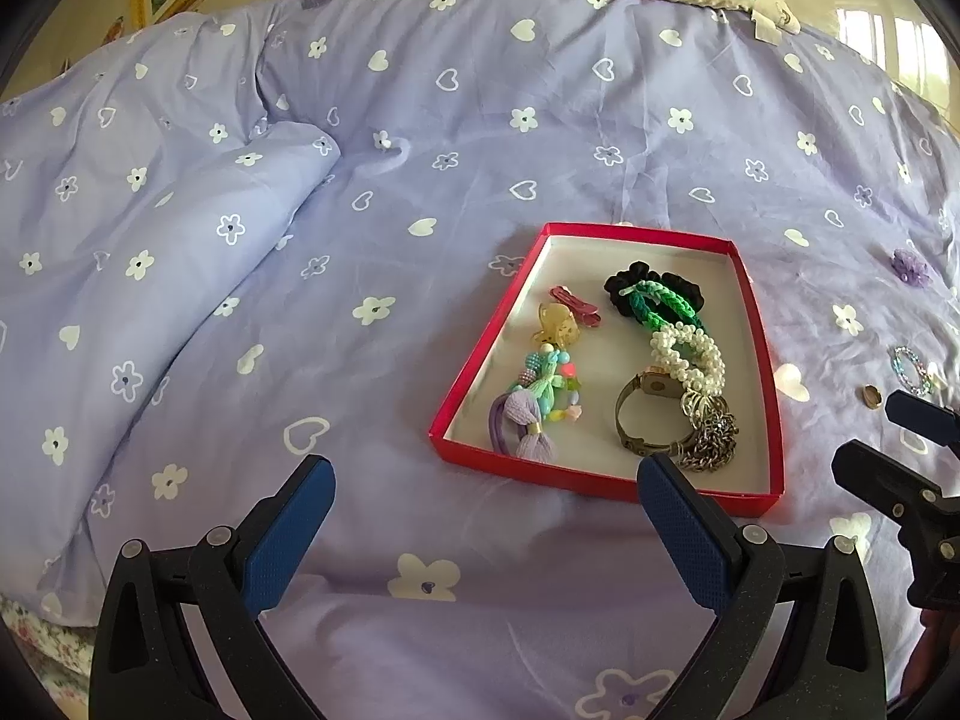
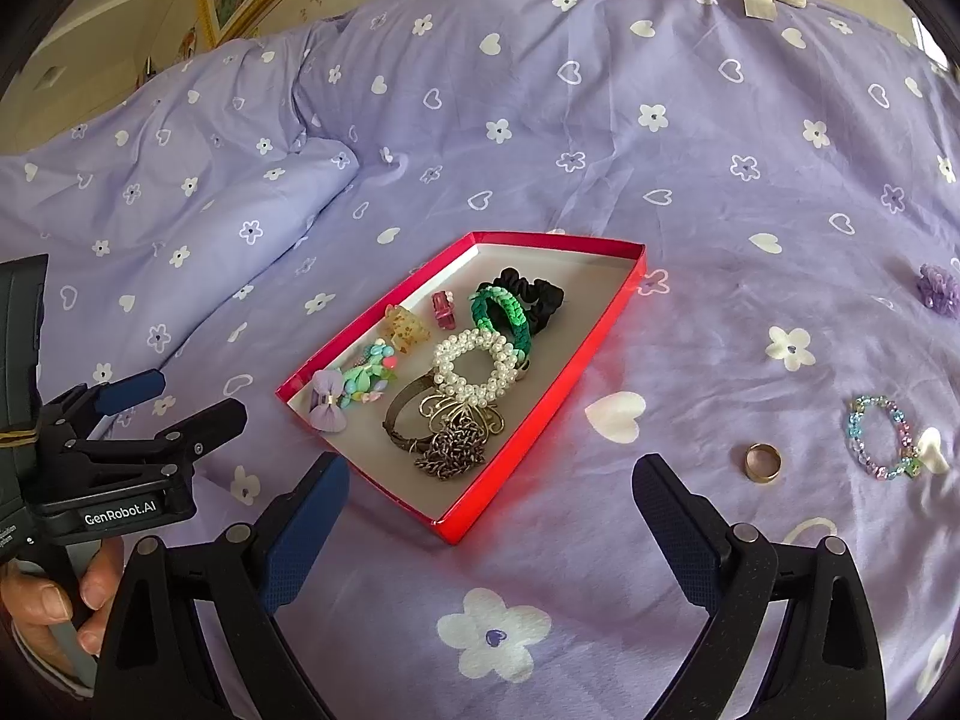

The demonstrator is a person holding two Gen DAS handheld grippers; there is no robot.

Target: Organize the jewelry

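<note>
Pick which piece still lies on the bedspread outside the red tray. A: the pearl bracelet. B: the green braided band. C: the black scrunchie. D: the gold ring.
D: the gold ring rests on the purple bedspread, right of the red tray.

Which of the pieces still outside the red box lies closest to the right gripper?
The gold ring, just beyond its right finger; the beaded bracelet and purple flower lie farther.

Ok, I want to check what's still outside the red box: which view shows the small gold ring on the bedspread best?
The right wrist view: the small gold ring lies in the open, its band plainly visible. In the left wrist view the ring is a tiny shape at the right edge.
</note>
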